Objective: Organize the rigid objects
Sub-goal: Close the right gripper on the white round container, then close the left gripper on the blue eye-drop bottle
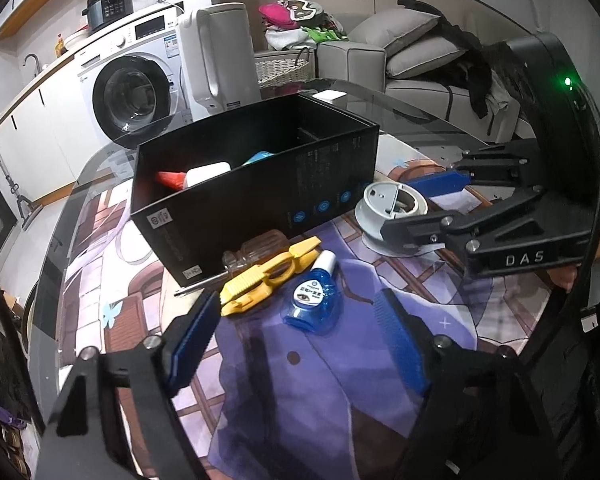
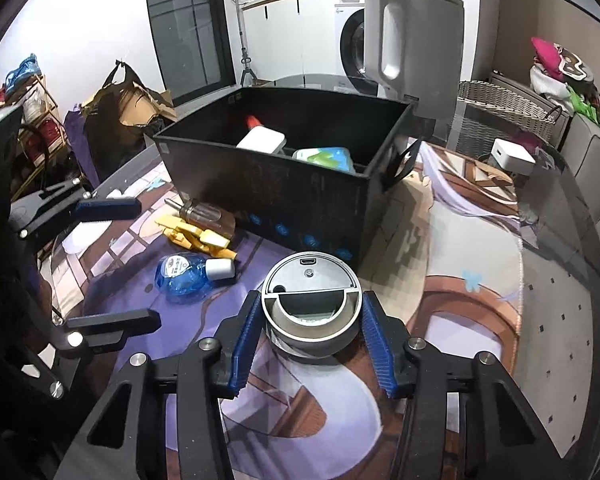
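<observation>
Right wrist view: the right gripper (image 2: 310, 340) has its 2 blue-padded fingers (image 2: 244, 344) spread on either side of 1 round grey device (image 2: 310, 300); a thin gap shows on each side, so nothing is clamped.
Left wrist view: the left gripper (image 1: 296, 344) is wide open and holds nothing, its 2 fingers (image 1: 192, 340) above the printed mat (image 1: 300, 400).
Round grey device: 1, standing on the mat just in front of the box's near wall, between the right gripper's pads.
Black box (image 2: 284, 184): 1, open-topped, at the middle of the mat.
Inside the box: 2 things visible, 1 white bottle with a red cap (image 2: 260, 138) and 1 light blue and green pack (image 2: 324, 158).
Blue eye-drop bottle (image 1: 312, 300): 1, lying on its side on the mat, white cap toward the box.
Yellow folding scissors (image 1: 260, 280): 1, lying just beside the eye-drop bottle, toward the box.
Clear-handled screwdriver (image 1: 244, 258): 1, lying against the box's base, touching the yellow scissors.
Loose items on the mat outside the box: 4.
White kettle (image 2: 416, 36): 1, upright behind the box.
White square block (image 2: 512, 154): 1, on the table's far right, well apart from the box.
</observation>
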A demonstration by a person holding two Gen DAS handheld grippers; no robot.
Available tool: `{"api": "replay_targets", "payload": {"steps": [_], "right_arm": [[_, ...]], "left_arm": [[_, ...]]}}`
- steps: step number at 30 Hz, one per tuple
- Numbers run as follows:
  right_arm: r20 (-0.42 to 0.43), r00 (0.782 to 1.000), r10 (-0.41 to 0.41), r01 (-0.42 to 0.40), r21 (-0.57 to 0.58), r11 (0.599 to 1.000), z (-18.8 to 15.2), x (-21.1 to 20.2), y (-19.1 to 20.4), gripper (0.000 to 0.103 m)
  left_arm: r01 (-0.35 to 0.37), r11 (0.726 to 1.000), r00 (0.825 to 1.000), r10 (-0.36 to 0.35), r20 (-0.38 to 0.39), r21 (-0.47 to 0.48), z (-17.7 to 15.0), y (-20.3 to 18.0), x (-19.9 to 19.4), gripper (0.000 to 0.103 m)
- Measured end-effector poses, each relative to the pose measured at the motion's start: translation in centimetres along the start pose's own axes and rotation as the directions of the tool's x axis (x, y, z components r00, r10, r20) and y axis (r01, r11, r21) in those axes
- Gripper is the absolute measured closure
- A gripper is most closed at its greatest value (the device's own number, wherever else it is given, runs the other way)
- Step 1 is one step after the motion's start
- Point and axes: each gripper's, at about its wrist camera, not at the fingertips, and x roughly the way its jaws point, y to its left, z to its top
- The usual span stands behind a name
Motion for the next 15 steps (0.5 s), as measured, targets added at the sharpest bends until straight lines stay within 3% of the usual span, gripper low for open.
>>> {"api": "replay_targets", "payload": {"steps": [6,8,15], "right_arm": [[0.010,1.000,0.002,-0.002,0.004,1.000,0.1,-0.7,-0.2,0.053],[0.009,1.000,0.003,-0.003,0.003,1.000,0.1,-0.7,-0.1,0.053],[0.004,1.000,0.007,-0.007,-0.002,1.000,0.1,-0.5,0.0,0.053]], "left_arm": [[0.027,1.000,1.000,-0.027,-0.007,0.002,-0.2,-0.5,0.5,0.037],[0.046,0.999,0.999,-0.046,-0.017,0.009,-0.4,-0.7,0.8,0.046],[0.067,0.998,0.997,-0.067,-0.026,-0.008,-0.6,-1.1,1.6,0.058]]}}
